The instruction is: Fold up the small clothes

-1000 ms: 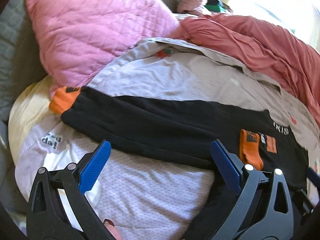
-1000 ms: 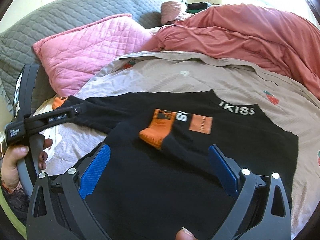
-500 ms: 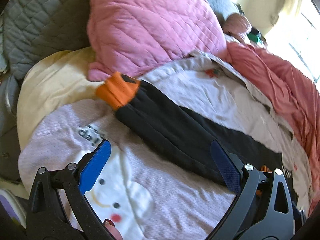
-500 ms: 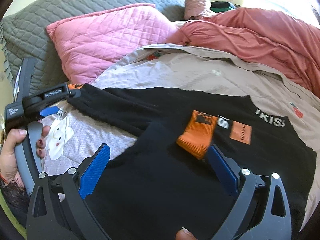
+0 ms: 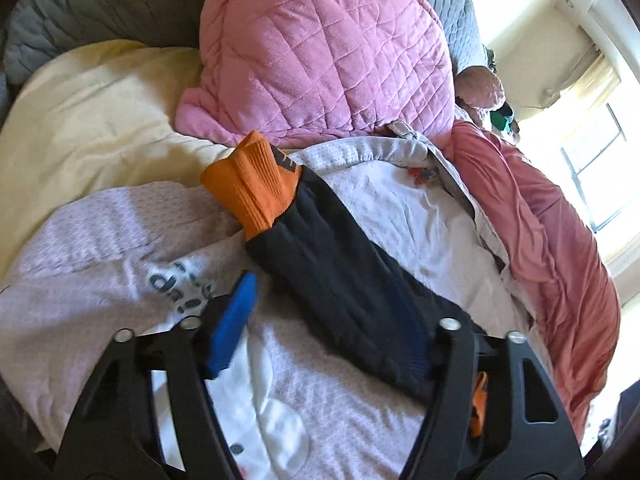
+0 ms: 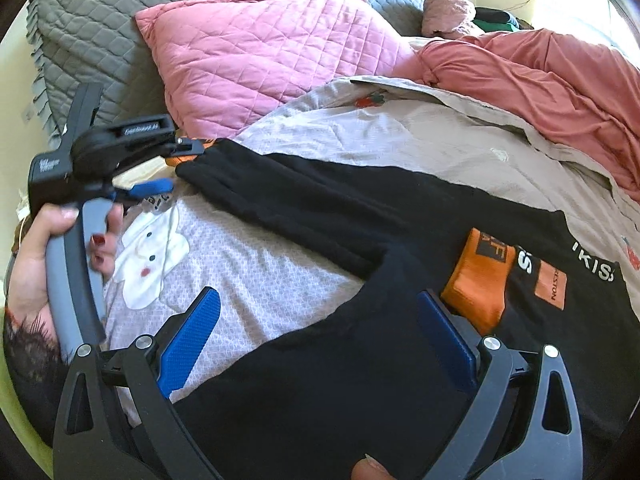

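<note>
A black sweatshirt [image 6: 360, 380] with orange cuffs lies on a light printed blanket [image 6: 256, 264]. Its left sleeve [image 5: 340, 280] stretches out to an orange cuff [image 5: 256, 184]. The other orange cuff [image 6: 480, 276] is folded onto the black body. My left gripper [image 5: 332, 320] is open and straddles the sleeve just behind the orange cuff; it also shows in the right wrist view [image 6: 168, 168], held by a hand. My right gripper [image 6: 320, 336] is open over the black body, empty.
A pink quilted pillow [image 5: 320, 48] and grey quilted cover [image 6: 100, 32] lie behind the sleeve. A salmon-red blanket [image 6: 540, 72] is bunched at the right. A beige sheet with strawberry prints [image 6: 460, 128] lies under the sweatshirt. A yellow cushion [image 5: 92, 120] is at the left.
My left gripper has moved left along the sleeve toward the orange cuff and its fingers have narrowed around the sleeve. My right gripper shifted left over the black body.
</note>
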### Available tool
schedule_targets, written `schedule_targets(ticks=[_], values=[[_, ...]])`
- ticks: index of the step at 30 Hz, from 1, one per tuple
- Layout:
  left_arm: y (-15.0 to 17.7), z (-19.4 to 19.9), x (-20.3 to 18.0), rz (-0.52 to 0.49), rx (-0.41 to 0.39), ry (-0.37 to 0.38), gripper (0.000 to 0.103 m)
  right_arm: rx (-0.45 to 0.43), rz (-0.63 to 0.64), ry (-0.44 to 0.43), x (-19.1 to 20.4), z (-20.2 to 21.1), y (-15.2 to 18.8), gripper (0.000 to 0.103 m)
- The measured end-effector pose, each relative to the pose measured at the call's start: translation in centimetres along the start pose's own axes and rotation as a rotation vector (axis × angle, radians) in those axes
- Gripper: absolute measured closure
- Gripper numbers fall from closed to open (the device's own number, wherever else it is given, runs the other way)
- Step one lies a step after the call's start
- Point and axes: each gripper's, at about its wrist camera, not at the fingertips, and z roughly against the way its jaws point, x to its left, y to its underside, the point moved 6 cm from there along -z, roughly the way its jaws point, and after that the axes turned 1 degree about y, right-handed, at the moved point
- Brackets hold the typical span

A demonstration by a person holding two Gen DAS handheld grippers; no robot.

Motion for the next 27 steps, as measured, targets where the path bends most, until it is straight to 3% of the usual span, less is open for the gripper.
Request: schedule_targets(ticks=[7,8,10,11,13,16,21,27], values=[[-1.4,-3.5,1.6,0.015,0.030,-0.069,0.051,-0.003,-0.037,0.011,-1.0,0.8,0.6,0.005],[-1.6,-4.0,1.8,0.013,0.030,-0.082,0.053,-0.005,-0.044,0.013,-1.2,1.0,0.7,0.005],[-1.9,-4.5,2.1,0.006,0.020,-0.095,0.073,-0.005,-0.056,0.016,-1.6,1.3,1.0,0.005],[-2.0,-4.6,2.1,0.004,0.012,-0.097,0.079,-0.004,-0.065,0.018,-1.9,1.4,1.1,0.005],[-2.2,-4.5,2.0,0.013,0.011,-0.059,0.090,-0.006,-0.090,0.027,-2.6,1.7,1.3,0.006],[-2.4,-3.4,1.0,-0.016,-0.018,-0.026,0.093,-0.010,-0.129,0.042,-3.8,2.3,1.8,0.005],[-2.6,0.2,-3.5,-0.144,-0.126,0.050,0.093,-0.019,-0.190,0.067,-6.4,3.9,2.8,0.005],[1.7,4.5,-13.0,-0.446,-0.199,0.186,0.093,-0.043,-0.273,0.138,-11.1,6.8,4.5,0.006]])
